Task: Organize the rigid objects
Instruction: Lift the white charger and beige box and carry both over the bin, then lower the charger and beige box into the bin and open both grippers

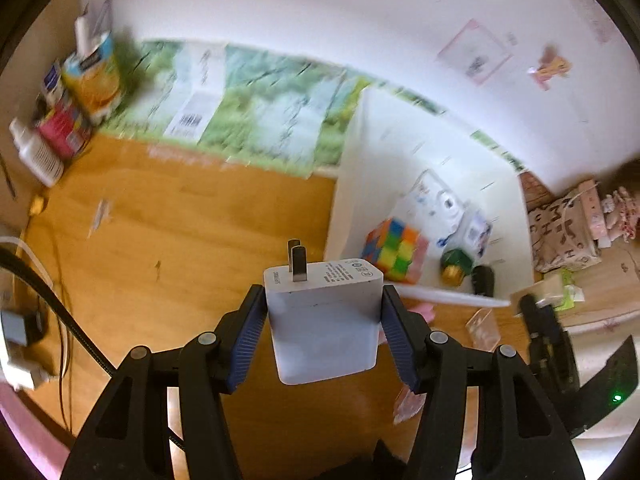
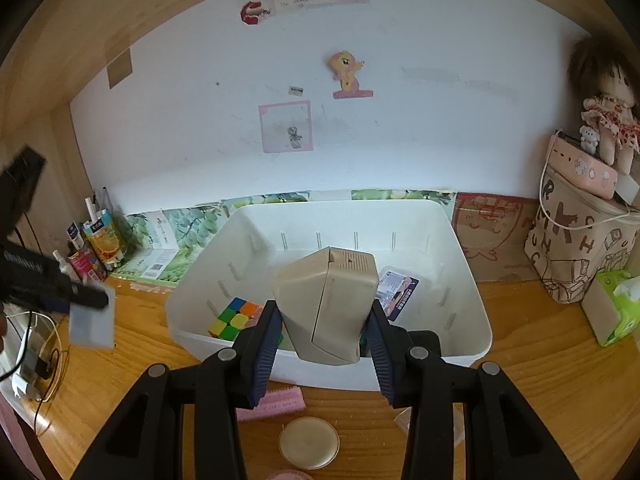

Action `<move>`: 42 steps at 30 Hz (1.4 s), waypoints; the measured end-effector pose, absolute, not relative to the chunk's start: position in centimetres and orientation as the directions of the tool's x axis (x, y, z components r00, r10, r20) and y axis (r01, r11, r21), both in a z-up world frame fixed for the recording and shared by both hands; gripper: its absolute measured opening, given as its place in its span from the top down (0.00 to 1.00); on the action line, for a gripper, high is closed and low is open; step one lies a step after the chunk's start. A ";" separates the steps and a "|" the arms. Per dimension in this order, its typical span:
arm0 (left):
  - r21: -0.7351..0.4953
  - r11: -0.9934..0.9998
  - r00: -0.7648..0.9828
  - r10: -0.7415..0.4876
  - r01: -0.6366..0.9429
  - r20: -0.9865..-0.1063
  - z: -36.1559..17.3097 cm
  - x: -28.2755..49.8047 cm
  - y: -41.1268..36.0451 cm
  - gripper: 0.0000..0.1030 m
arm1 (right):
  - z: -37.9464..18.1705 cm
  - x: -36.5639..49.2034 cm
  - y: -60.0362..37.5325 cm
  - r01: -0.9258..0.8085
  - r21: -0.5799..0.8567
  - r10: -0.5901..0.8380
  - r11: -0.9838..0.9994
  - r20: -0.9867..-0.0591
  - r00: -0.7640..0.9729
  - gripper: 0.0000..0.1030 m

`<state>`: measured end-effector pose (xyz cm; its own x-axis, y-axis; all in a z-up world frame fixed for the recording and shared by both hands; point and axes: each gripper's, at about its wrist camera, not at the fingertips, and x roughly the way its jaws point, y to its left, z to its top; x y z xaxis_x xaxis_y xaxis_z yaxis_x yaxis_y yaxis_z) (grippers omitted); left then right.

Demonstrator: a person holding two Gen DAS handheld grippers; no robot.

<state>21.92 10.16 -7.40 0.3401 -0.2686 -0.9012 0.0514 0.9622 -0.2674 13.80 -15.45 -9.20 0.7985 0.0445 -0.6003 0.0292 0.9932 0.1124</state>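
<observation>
**Two loads in the air, one bin to hit**

Wooden worktop (image 2: 540, 360) runs to a white wall, with a white bin (image 2: 472, 312) standing toward the back edge.

The right claw (image 2: 325, 316) is pinching a beige, boxy plastic object (image 2: 328, 304) by its lower sides, held above the bin's front rim. Its body leans and narrows toward the bottom, so my guess is that the pads grip sloping faces; a slip would drop it either onto the front rim or onto the Rubik's cube (image 2: 234, 318) lying in the bin's front left corner, with a printed card or packet (image 2: 398, 290) near the right wall. Coming down too low could also knock the rim and shove the bin back.

The left claw (image 1: 323, 308) is pinching a white charger plug (image 1: 324, 320) across its smooth flat sides, prongs pointing away, over bare worktop off the bin's left wall. That view is smeared, which suggests fast travel; smooth plastic held only by its lower half could twist or fly out in a swing.

Both claws look headed for the same opening, so they may collide above it. A pink strip (image 2: 272, 404) and a round tan disc (image 2: 309, 442) lie near the front edge, under the right claw, and could be swept off.
</observation>
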 end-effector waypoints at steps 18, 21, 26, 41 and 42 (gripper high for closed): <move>-0.265 0.872 0.518 -0.463 0.412 -0.719 -7.4 22.7 1.9 0.41 | -13.2 17.0 -16.5 0.075 0.092 0.003 0.993 -0.654 0.757 0.58; -0.239 0.868 0.511 -0.457 0.435 -0.728 -8.0 23.0 1.1 0.41 | -13.7 17.3 -16.7 0.075 0.104 0.012 0.992 -0.658 0.753 0.58; -0.224 0.869 0.505 -0.447 0.441 -0.738 -8.7 23.3 0.5 0.41 | -14.4 17.8 -16.3 0.060 0.083 0.012 0.995 -0.678 0.735 0.44; -0.187 0.886 0.638 -0.439 0.424 -0.632 -5.4 21.2 2.3 0.24 | -12.2 16.2 -15.9 0.082 0.087 -0.007 0.993 -0.646 0.763 0.24; -0.180 0.887 0.647 -0.438 0.426 -0.625 -5.0 20.8 2.5 0.24 | -11.9 16.0 -15.9 0.086 0.093 -0.006 0.992 -0.642 0.767 0.23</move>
<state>20.85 2.46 -5.00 0.6467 -0.4376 -0.6247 0.4264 0.8865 -0.1796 16.01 -15.90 -11.87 0.7667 -0.0064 -0.6419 0.0865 0.9919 0.0933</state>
